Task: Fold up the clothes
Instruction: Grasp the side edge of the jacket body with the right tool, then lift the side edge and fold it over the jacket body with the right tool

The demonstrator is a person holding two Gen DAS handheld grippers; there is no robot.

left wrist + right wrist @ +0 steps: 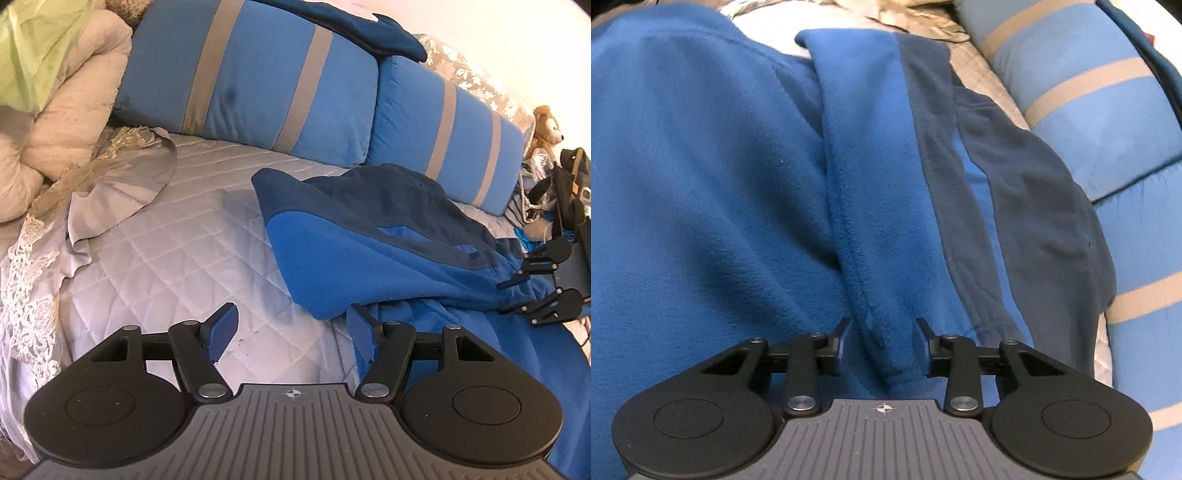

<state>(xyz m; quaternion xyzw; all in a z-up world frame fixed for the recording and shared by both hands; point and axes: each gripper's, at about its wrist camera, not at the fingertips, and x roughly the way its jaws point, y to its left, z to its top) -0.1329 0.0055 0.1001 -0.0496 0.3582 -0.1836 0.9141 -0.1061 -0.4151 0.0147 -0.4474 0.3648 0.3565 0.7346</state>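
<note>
A blue fleece jacket (388, 251) with navy panels lies on the grey quilted bed (177, 236), one side folded over toward the middle. My left gripper (291, 332) is open and empty, just above the quilt at the jacket's near left edge. My right gripper (882, 339) is open, its fingers standing either side of a raised fold of the jacket (871, 229) without closing on it. It also shows in the left wrist view (517, 291) at the jacket's right side.
Two blue striped cushions (251, 81) line the back of the bed, with a dark garment (354, 29) on top. A rumpled beige duvet (62, 110) and lace-trimmed cloth (110, 177) lie at the left. A teddy bear (545, 127) and bags sit at the far right.
</note>
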